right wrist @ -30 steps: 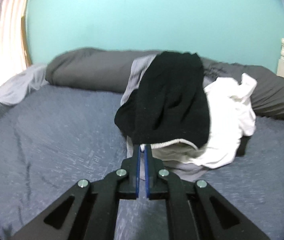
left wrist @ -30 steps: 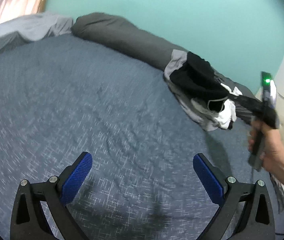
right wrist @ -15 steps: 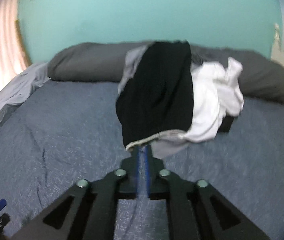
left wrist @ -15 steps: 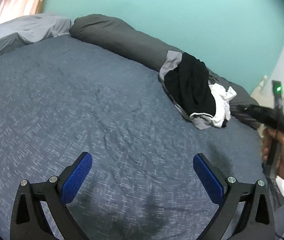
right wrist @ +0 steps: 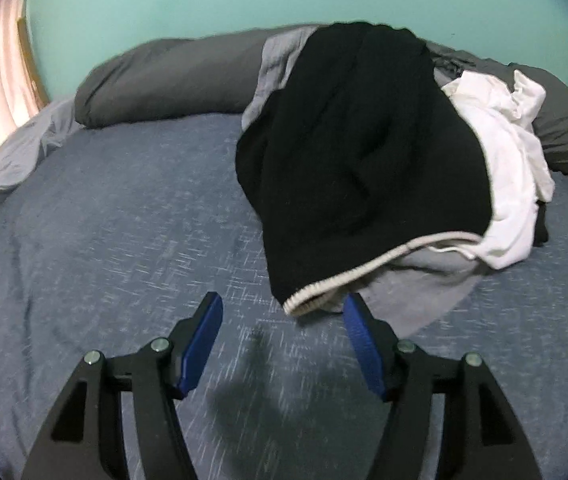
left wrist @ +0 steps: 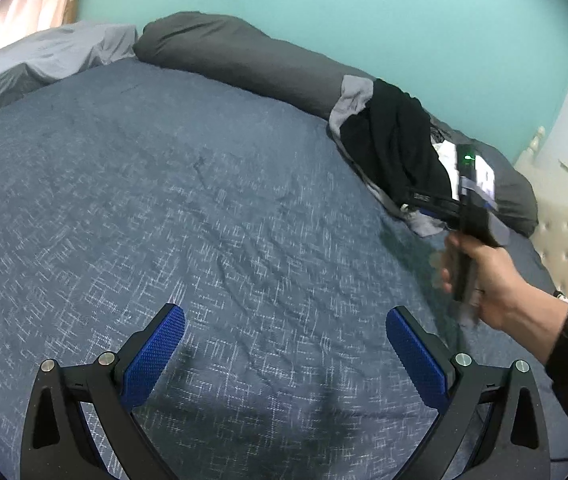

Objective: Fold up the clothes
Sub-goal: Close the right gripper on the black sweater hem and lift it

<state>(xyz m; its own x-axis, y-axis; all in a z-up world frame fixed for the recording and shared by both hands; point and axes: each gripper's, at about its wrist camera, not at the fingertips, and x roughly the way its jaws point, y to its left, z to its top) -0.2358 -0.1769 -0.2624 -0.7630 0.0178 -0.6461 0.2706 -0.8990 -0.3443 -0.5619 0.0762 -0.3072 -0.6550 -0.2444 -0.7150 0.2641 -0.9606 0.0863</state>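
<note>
A heap of clothes lies on the blue bedspread [right wrist: 104, 240]: a black garment with a white ribbed hem [right wrist: 363, 152] on top, a grey one [right wrist: 415, 292] under it, a white one [right wrist: 511, 168] to its right. My right gripper [right wrist: 282, 320] hovers just before the black hem, its jaws opening with nothing pressed between the pads; the hem's corner sits near the right pad. In the left wrist view the heap [left wrist: 391, 148] is at the far right, with a hand [left wrist: 487, 276] holding the right gripper beside it. My left gripper [left wrist: 284, 344] is open over bare bedspread.
A long dark grey bolster [right wrist: 172, 76] runs along the teal wall behind the heap. A light grey sheet [left wrist: 44, 56] is bunched at the far left by a curtain. A cream tufted headboard [left wrist: 563, 240] stands at the right edge.
My right gripper went from shut to open and dropped down closer to the black garment's hem. The left gripper's view barely shifted.
</note>
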